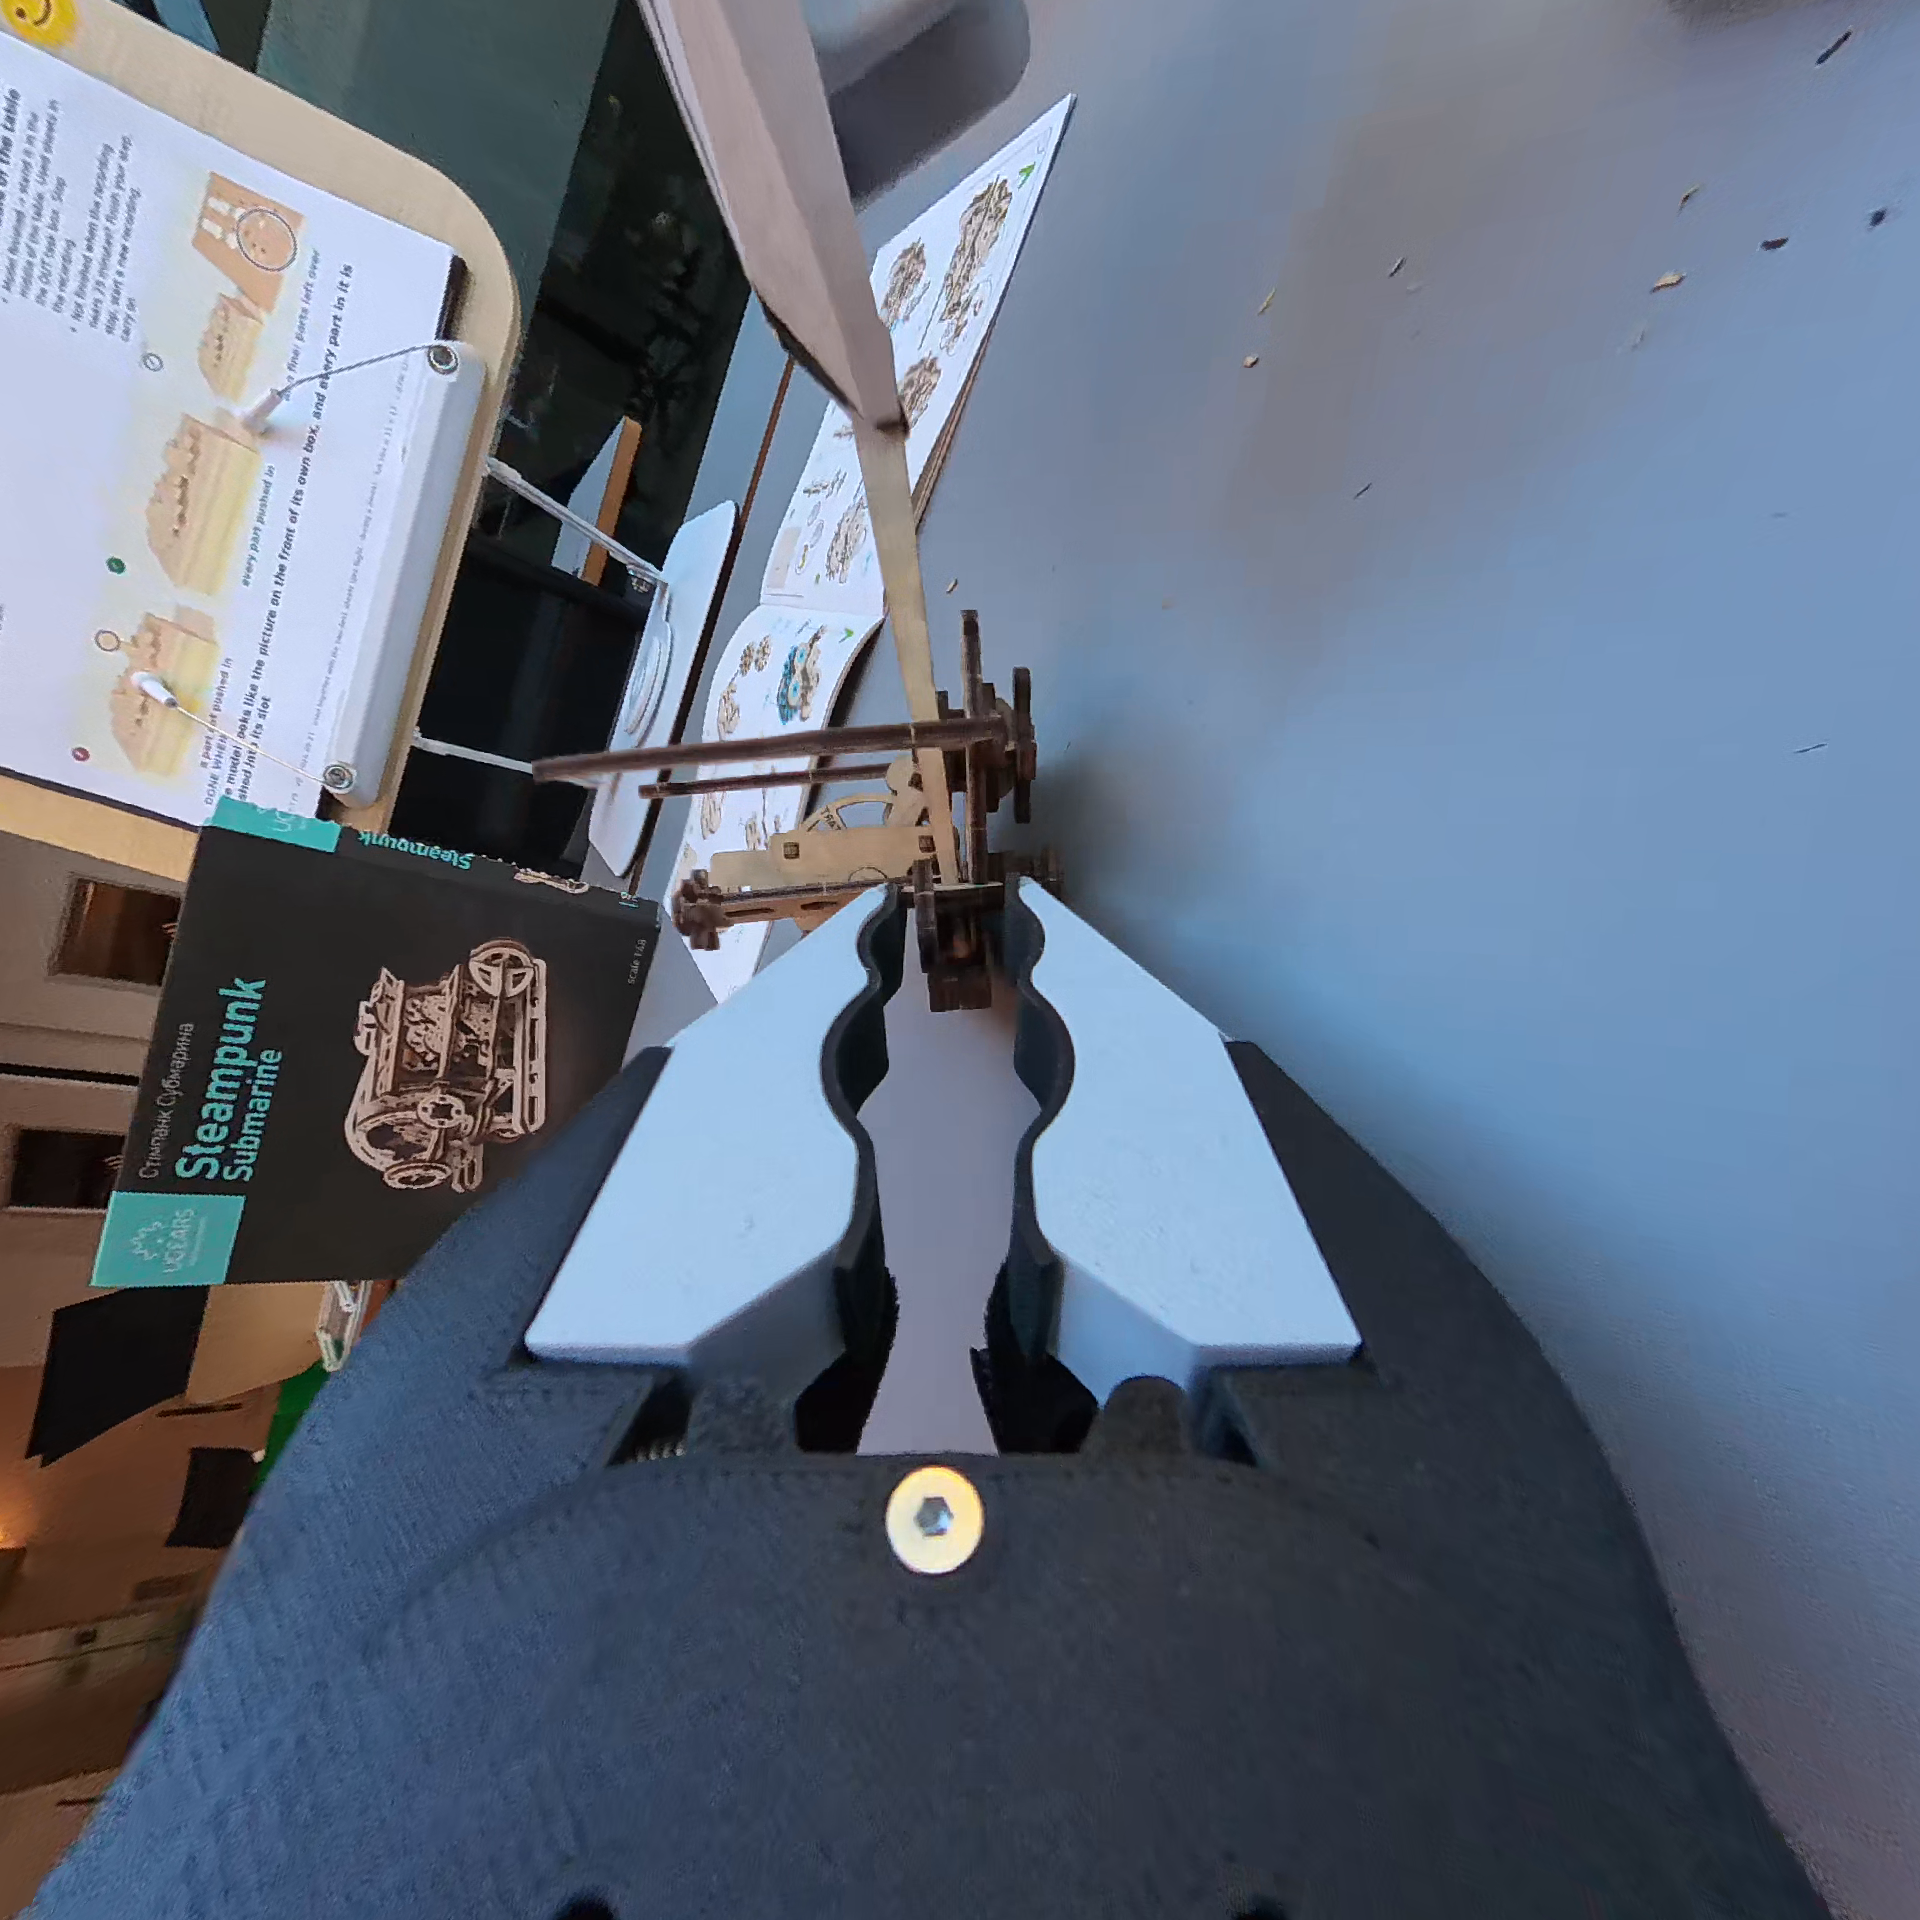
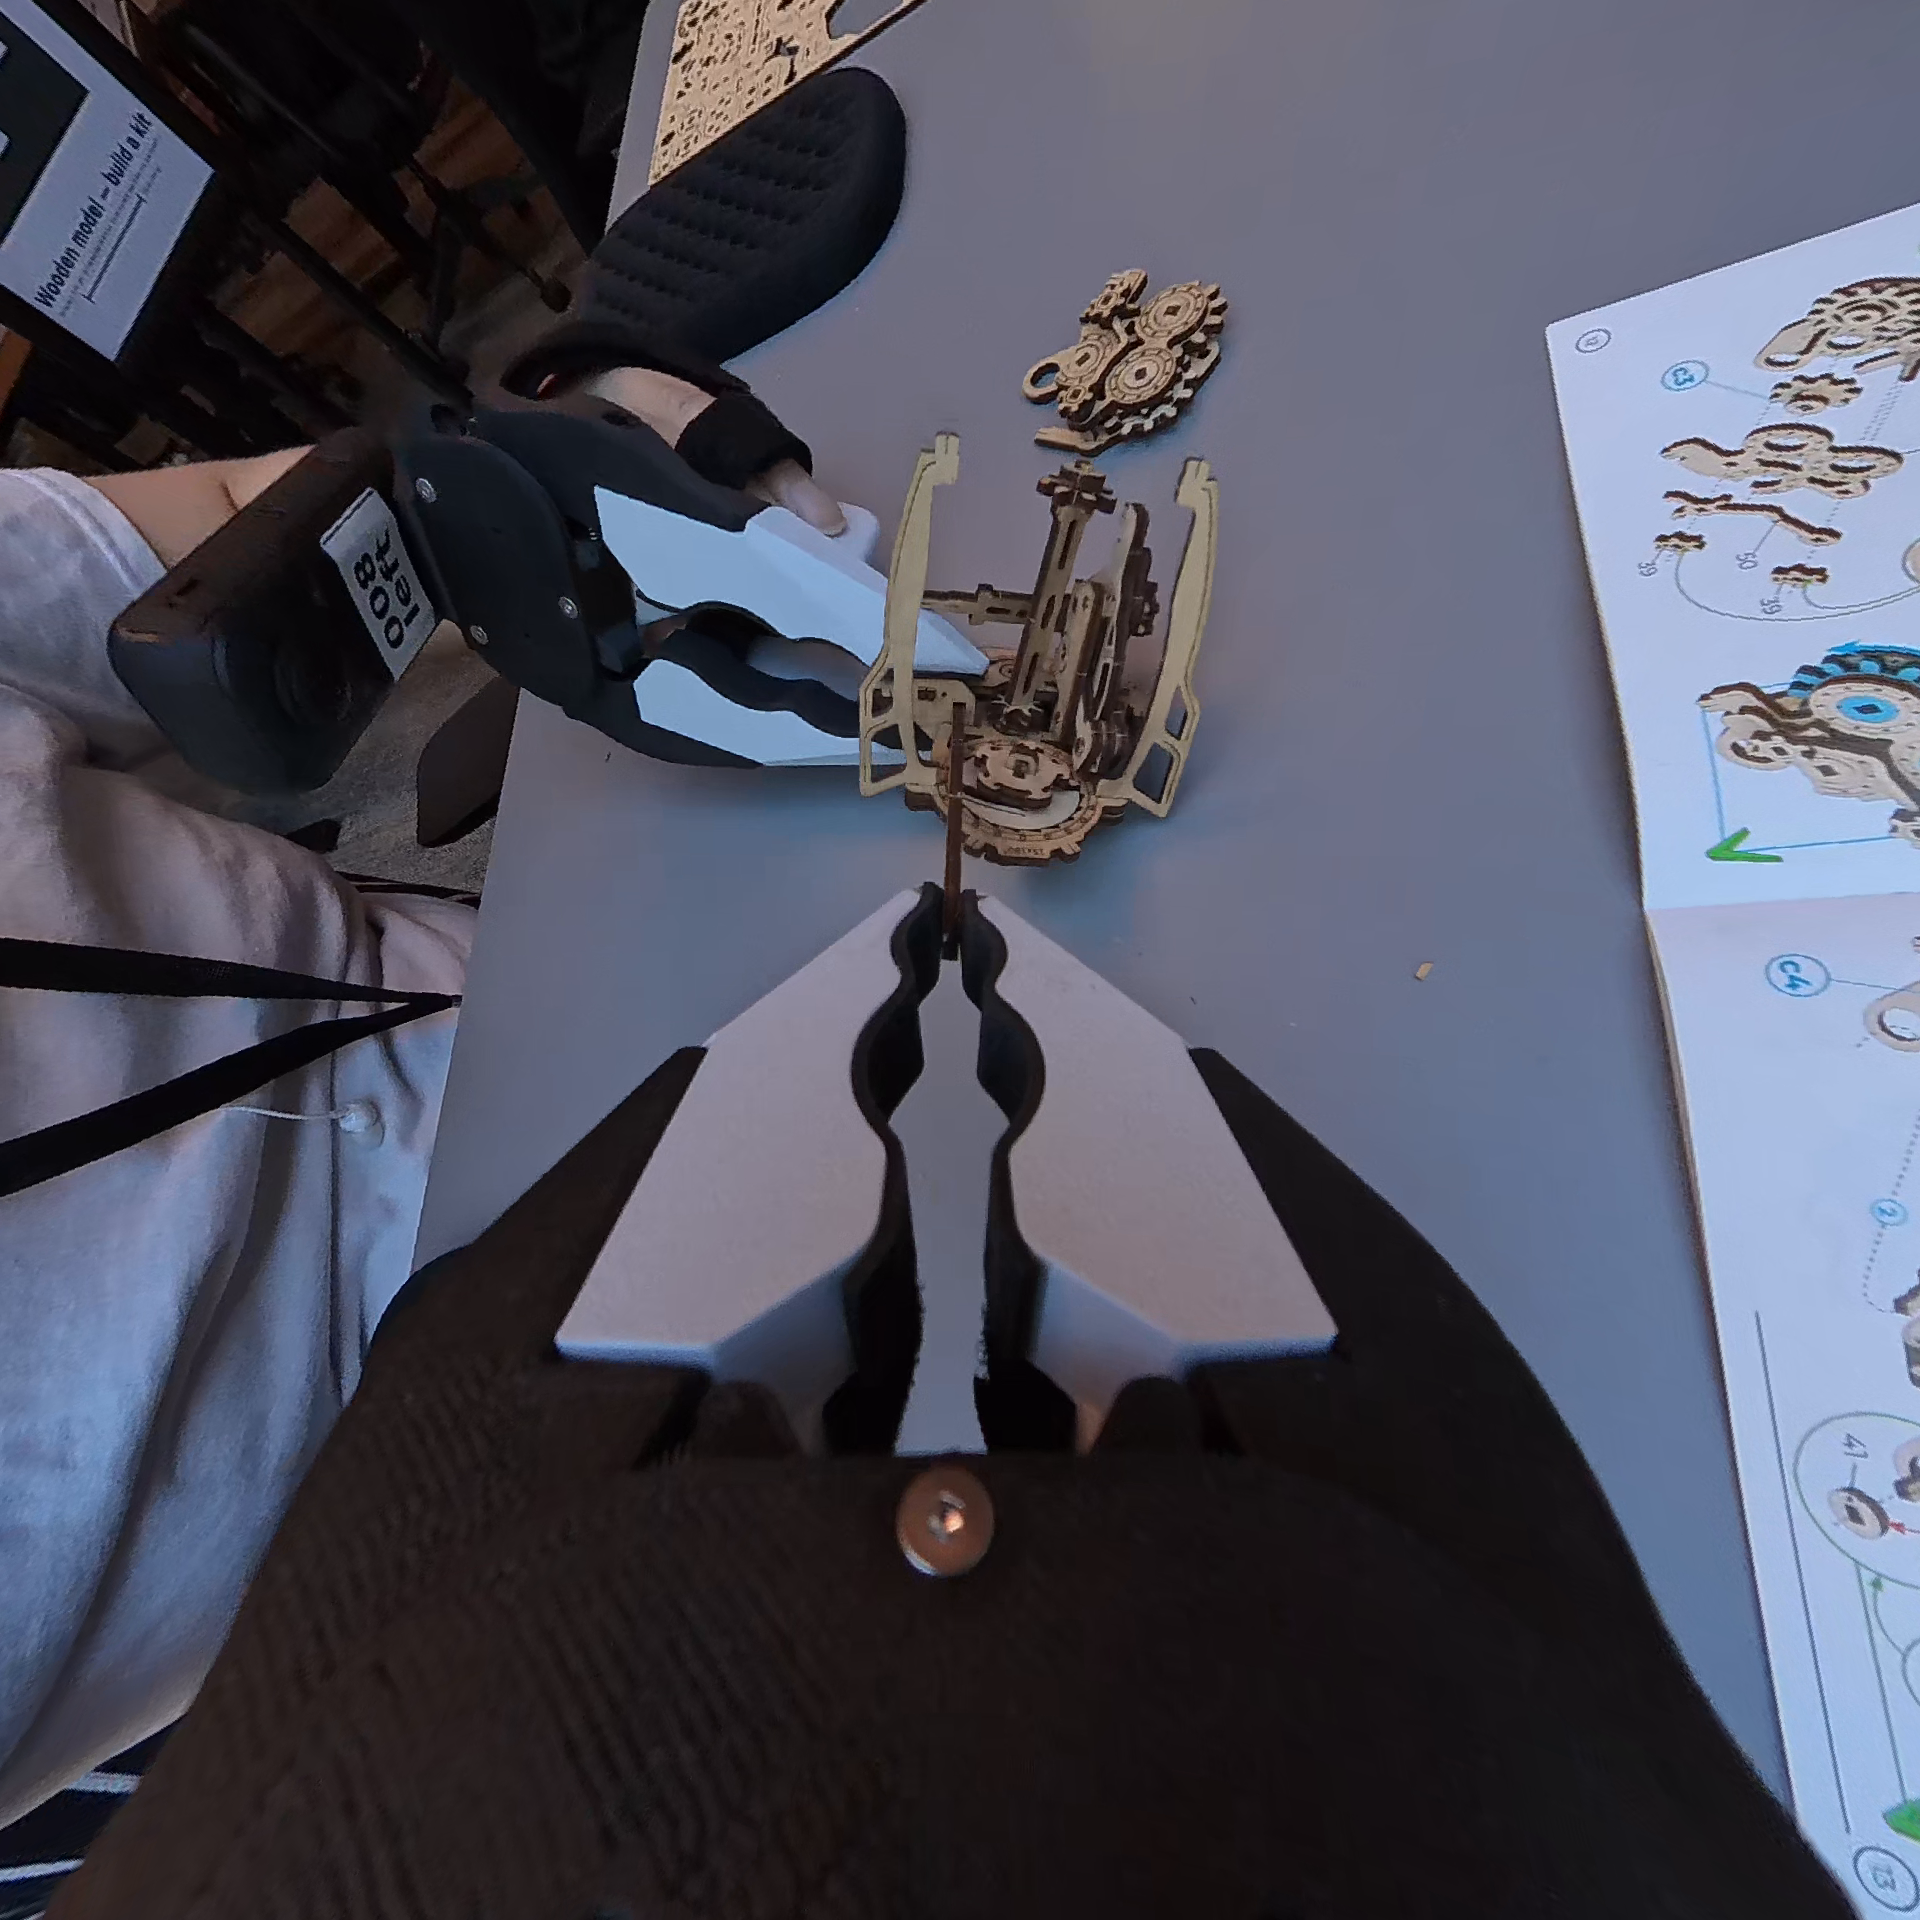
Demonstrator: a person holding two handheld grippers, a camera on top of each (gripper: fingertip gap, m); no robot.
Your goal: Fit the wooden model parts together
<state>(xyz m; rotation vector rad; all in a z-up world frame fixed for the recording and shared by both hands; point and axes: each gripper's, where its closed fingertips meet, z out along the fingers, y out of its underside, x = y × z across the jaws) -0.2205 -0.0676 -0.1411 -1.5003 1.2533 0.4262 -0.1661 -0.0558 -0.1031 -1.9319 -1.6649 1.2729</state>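
Note:
The half-built wooden model (image 2: 1049, 665) stands on the grey table (image 2: 1351, 1039), with two curved side arms and gears at its base. My left gripper (image 2: 928, 709) comes at it from the left, shut on the model's left side; in the left wrist view the gripper (image 1: 961, 902) has a dark toothed part of the model (image 1: 956, 956) between its tips. My right gripper (image 2: 951, 920) is shut on a thin wooden strip (image 2: 952, 831), seen edge-on, whose far end touches the model's base. The strip (image 1: 909, 603) also shows in the left wrist view, below the right gripper (image 1: 883, 421).
A small wooden gear cluster (image 2: 1127, 358) lies behind the model. An open instruction booklet (image 2: 1766, 727) lies to the right. A cut-out wooden sheet (image 2: 727, 73) lies at the far edge. The kit box (image 1: 384, 1049) and an instruction board (image 1: 208, 416) stand off the table. A person's clothing (image 2: 156, 1247) borders the left edge. Tip to tip, the grippers are about 8 cm apart.

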